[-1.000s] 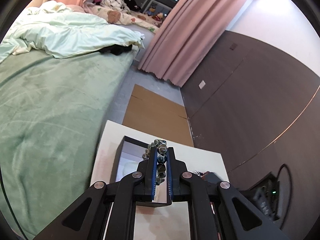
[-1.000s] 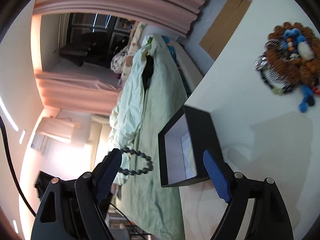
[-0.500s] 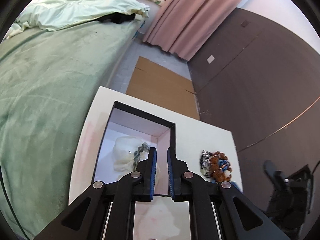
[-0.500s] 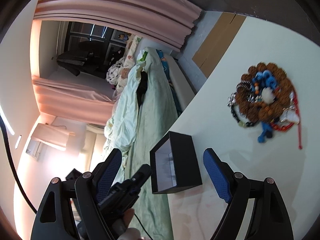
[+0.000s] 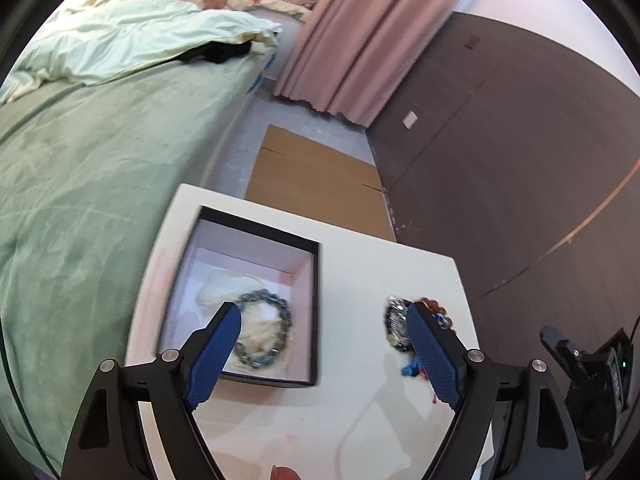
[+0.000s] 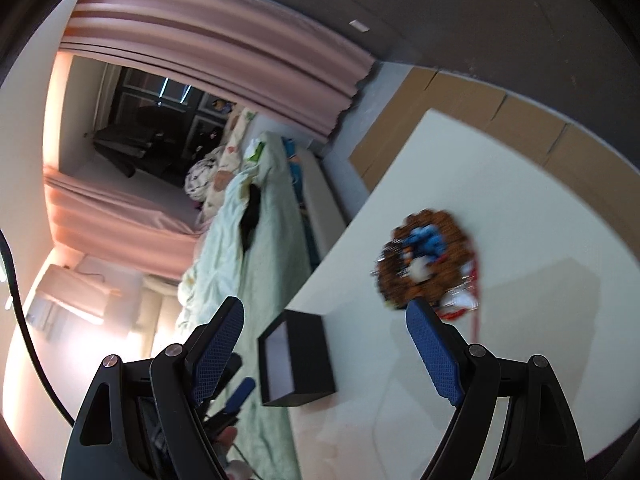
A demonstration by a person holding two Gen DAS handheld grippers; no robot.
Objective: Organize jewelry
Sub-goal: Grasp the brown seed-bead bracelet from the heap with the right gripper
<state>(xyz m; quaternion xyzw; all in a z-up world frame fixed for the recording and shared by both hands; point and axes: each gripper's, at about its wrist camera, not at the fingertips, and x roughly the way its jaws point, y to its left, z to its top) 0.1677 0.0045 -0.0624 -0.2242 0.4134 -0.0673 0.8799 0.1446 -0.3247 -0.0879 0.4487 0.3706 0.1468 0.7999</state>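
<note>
White table (image 5: 360,420) bears one box (image 5: 316,304) with one bracelet (image 5: 262,328); left tool (image 5: 320,350) opening empty, right tool (image 6: 324,346) released.

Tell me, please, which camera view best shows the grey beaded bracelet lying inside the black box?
The left wrist view: it looks down into the black box, showing the beaded bracelet on its pale lining. The right wrist view shows only the box's outside and inner wall.

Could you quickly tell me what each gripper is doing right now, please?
Left gripper: jaws opening, empty; bead bracelet lies in the box.
Right gripper: open, empty.

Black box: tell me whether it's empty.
Not empty: the black box holds a grey bead bracelet lying on white padding.
</note>
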